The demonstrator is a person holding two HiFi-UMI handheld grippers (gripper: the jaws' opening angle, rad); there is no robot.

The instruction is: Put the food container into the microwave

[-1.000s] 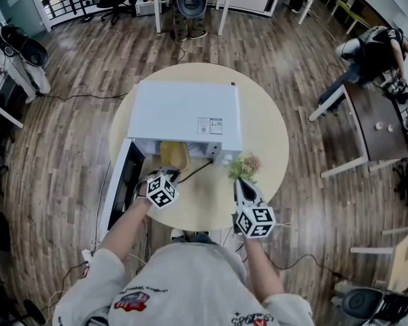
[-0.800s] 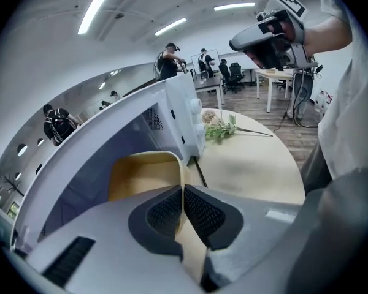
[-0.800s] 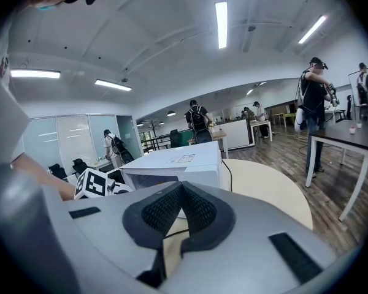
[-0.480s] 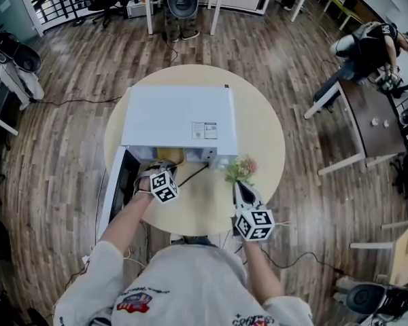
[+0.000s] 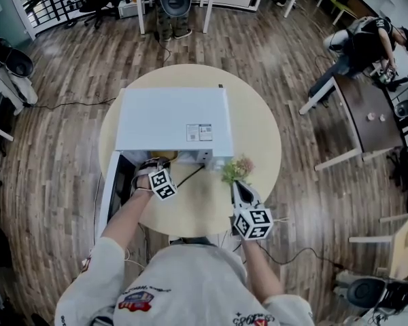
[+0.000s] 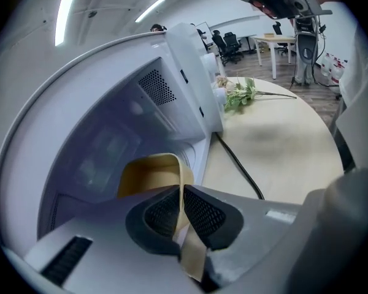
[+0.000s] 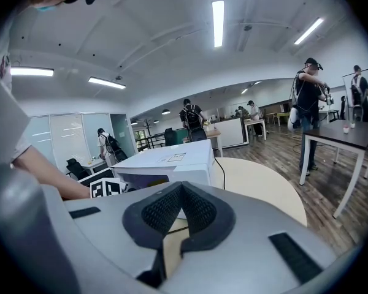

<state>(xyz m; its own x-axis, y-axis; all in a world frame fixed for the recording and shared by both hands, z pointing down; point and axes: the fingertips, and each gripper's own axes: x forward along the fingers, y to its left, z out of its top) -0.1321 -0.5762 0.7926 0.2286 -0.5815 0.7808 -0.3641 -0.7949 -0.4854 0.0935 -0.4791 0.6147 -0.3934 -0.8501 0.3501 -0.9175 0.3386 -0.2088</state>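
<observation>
Left gripper (image 6: 182, 208) fingers (image 6: 203, 212) pinch food container (image 6: 148, 174) rim inside microwave (image 5: 171, 118); right gripper (image 7: 181, 208) fingers closed, empty.

The microwave (image 5: 173, 121) is a white box with a small label on its top, near the front right corner. Its door (image 5: 111, 194) stands fully open, hinged at the microwave's left side. The food container (image 6: 150, 173) is tan and thin-walled. Its body sits inside the microwave cavity just behind the opening, and its near rim is pinched between the left gripper (image 6: 183, 210) jaws.

Bright ceiling strip lights; strong fisheye distortion, dark vignetted corners.
</observation>
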